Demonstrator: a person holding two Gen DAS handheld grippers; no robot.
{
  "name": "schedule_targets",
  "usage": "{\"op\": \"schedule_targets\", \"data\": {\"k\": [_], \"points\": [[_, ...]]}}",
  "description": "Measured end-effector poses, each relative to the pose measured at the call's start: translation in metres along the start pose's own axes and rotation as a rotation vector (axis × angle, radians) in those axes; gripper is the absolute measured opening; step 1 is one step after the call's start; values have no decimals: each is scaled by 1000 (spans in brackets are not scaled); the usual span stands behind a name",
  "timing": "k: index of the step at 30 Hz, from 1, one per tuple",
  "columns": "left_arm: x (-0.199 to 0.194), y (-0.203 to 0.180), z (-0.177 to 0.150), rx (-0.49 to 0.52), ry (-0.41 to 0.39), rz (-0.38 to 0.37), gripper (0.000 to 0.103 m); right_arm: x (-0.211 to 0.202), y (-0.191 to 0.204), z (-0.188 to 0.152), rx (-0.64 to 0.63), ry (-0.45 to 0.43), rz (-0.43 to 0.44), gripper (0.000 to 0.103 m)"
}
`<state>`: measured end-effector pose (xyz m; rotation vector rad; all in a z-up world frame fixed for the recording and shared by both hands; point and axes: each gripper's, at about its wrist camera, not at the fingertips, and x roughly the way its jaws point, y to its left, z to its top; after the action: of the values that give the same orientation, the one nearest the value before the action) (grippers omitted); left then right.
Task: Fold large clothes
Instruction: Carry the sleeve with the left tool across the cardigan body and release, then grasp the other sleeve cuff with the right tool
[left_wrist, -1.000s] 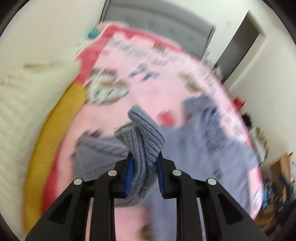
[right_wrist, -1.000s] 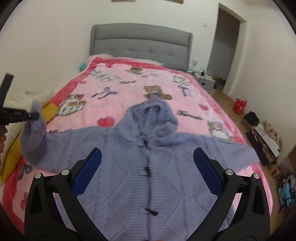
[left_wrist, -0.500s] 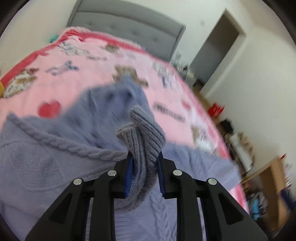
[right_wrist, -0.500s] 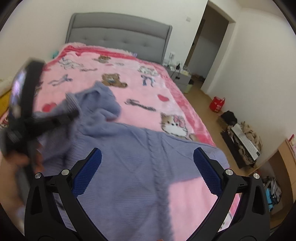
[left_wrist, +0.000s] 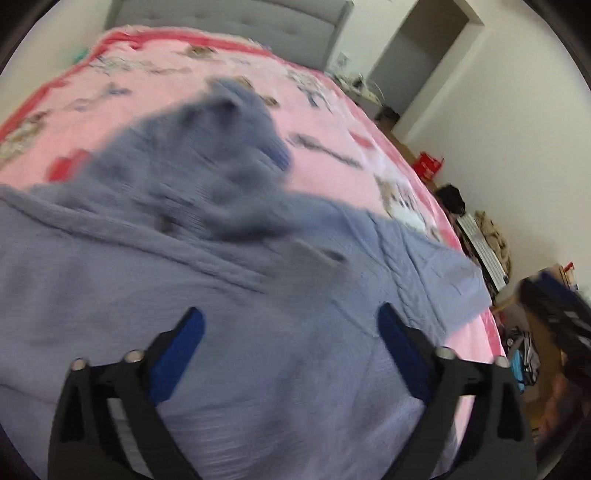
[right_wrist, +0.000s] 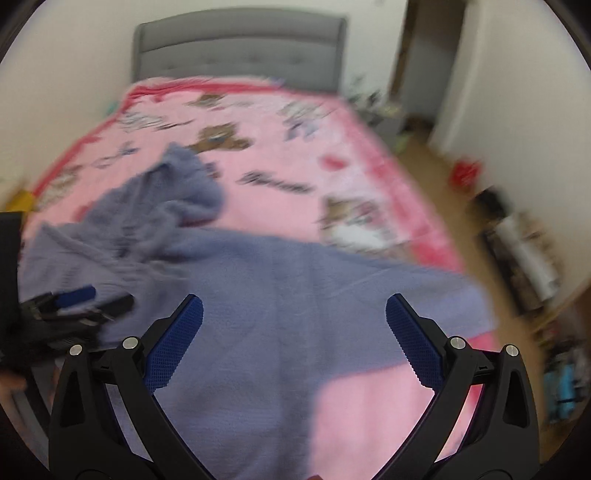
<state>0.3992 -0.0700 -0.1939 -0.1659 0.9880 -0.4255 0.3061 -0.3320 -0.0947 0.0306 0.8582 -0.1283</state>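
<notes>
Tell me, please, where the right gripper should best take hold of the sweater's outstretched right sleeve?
Probably at the cuff end of the sleeve, coming from the bed's right edge. It lies flat and free there, so the open right gripper can pinch its edge.

**Bedroom surroundings around the bed**

A pink blanket (right_wrist: 280, 155) printed with bears, cats and hearts is spread over the bed, edged in a darker red border. A grey tufted headboard (right_wrist: 240, 48) is set at the far end of the bed against a white wall. An open doorway (left_wrist: 417, 59) is seen beyond the headboard's right side. A red container (left_wrist: 428, 166) is placed on the wooden floor beside the bed, and a dark bag (left_wrist: 452, 197) lies just past it. Blurred clutter is scattered along the wall on that same side. A yellow item (right_wrist: 20, 199) is glimpsed at the bed's opposite edge.
</notes>
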Motion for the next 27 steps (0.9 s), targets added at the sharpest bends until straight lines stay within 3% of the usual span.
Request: {"op": "schedule_targets", "data": {"k": [2, 5, 7, 8, 12, 16, 19, 22, 23, 24, 27], "points": [[-21, 44, 14, 6, 0, 64, 98, 22, 7, 11, 34, 95, 156, 95], [-21, 108, 25, -5, 76, 121, 98, 52, 27, 18, 132, 156, 331, 94], [-20, 150, 29, -36, 104, 191, 98, 72, 47, 17, 184, 212, 387, 78], [-22, 169, 29, -66, 114, 203, 98, 78, 55, 15, 198, 234, 390, 68], [-14, 225, 24, -188, 212, 145, 98, 103, 83, 7, 270, 311, 396, 69], [-5, 227, 15, -151, 239, 143, 98, 121, 101, 7, 311, 331, 396, 69], [0, 221, 12, -117, 246, 161, 98, 136, 110, 14, 314, 357, 348, 68], [1, 224, 11, -130, 235, 155, 98, 150, 116, 16, 287, 389, 286, 46], [1, 225, 11, -132, 232, 152, 98, 153, 115, 15, 287, 398, 277, 26], [1, 224, 12, -134, 230, 153, 98, 156, 115, 14, 284, 408, 292, 15], [2, 221, 11, -124, 228, 171, 98, 156, 114, 13, 298, 413, 295, 13]]}}
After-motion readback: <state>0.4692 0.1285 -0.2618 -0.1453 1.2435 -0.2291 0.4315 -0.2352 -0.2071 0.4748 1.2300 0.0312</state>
